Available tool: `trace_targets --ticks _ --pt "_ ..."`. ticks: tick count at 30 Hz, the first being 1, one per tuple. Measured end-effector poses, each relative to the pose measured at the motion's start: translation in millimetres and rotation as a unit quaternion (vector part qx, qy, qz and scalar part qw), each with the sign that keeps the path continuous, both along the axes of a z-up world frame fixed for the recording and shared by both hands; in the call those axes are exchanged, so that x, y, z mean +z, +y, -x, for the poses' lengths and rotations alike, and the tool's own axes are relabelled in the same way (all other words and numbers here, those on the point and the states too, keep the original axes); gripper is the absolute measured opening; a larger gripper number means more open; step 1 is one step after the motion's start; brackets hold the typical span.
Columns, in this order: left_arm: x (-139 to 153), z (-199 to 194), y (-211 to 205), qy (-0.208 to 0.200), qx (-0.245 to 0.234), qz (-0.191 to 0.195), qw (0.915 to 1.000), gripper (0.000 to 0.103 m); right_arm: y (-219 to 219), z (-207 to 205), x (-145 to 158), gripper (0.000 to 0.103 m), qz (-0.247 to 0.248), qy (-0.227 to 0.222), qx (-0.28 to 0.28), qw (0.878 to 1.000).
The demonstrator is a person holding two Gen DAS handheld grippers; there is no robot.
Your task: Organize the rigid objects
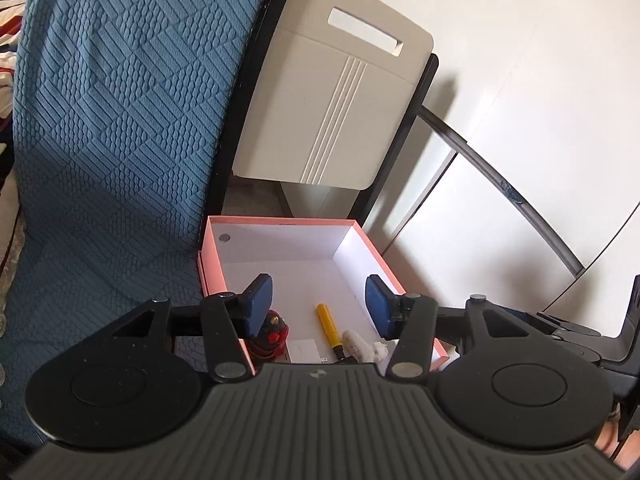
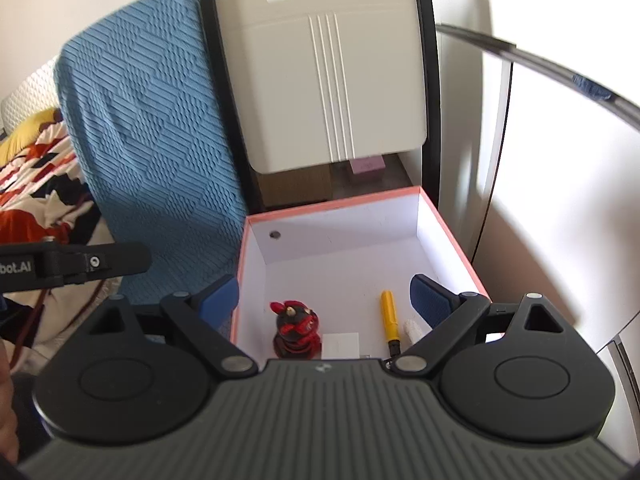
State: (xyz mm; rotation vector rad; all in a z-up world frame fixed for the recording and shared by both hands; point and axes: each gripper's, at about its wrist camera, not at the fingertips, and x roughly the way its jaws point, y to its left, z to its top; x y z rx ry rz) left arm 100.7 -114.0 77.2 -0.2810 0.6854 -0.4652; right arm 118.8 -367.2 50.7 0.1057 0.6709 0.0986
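Note:
An open pink box (image 1: 280, 221) (image 2: 332, 206) with a white inside stands below both grippers. In it are a red and black figurine (image 1: 272, 336) (image 2: 296, 328), a yellow pen (image 1: 329, 326) (image 2: 389, 316), a white fluffy piece (image 1: 360, 344) (image 2: 412, 330) and a white card (image 1: 306, 350) (image 2: 340, 344). My left gripper (image 1: 319, 304) hovers over the box's near end, open, with nothing between its blue pads. My right gripper (image 2: 325, 297) hangs above the same end, open wide and empty. The near end of the box is hidden behind the gripper bodies.
A blue textured cover (image 1: 112, 120) (image 2: 152, 140) rises left of the box. Behind it stands a beige panel (image 1: 332, 100) (image 2: 320, 80) with a handle slot, in a black frame. White doors (image 1: 540, 120) are at the right. Patterned bedding (image 2: 36, 172) lies far left.

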Motion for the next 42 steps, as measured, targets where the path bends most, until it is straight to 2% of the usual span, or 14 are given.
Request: trace_targets --ticks 4,6,10,14,21,27,36,42 --pt "9.5 22.6 12.7 -0.010 -0.006 0.002 0.9999 0.062 15.4 21.9 12.8 0.094 0.002 -0.009 0.002 1.000" --pt "10.6 32.2 16.8 -0.014 -0.012 -0.002 0.9998 0.066 23.7 31.0 14.6 0.094 0.004 -0.011 0.003 1.000" --pt "9.1 46.9 29.6 -0.020 -0.009 -0.010 0.9997 0.082 34.4 54.0 15.2 0.094 -0.003 -0.023 -0.009 1.000" --pt "3.3 57.7 39.3 -0.037 -0.004 -0.024 0.9990 0.092 38.5 70.8 5.9 0.094 -0.013 -0.021 -0.035 0.999" --pt "-21.2 60.7 46.4 -0.035 -0.007 0.002 0.9994 0.095 38.6 79.9 -29.3 0.094 -0.026 0.003 -0.068 0.997" --pt "-37.3 55.6 51.2 -0.026 -0.009 -0.006 0.9996 0.097 37.2 80.4 -43.2 0.094 -0.027 0.012 -0.091 0.995" --pt "-61.9 48.2 61.2 -0.009 -0.003 -0.021 0.9997 0.098 51.9 83.3 -56.7 0.094 0.007 0.023 -0.072 0.997" --pt "-65.0 48.8 58.2 -0.017 -0.009 -0.047 0.9987 0.101 53.8 84.5 -61.3 0.094 0.012 0.028 -0.065 0.997"
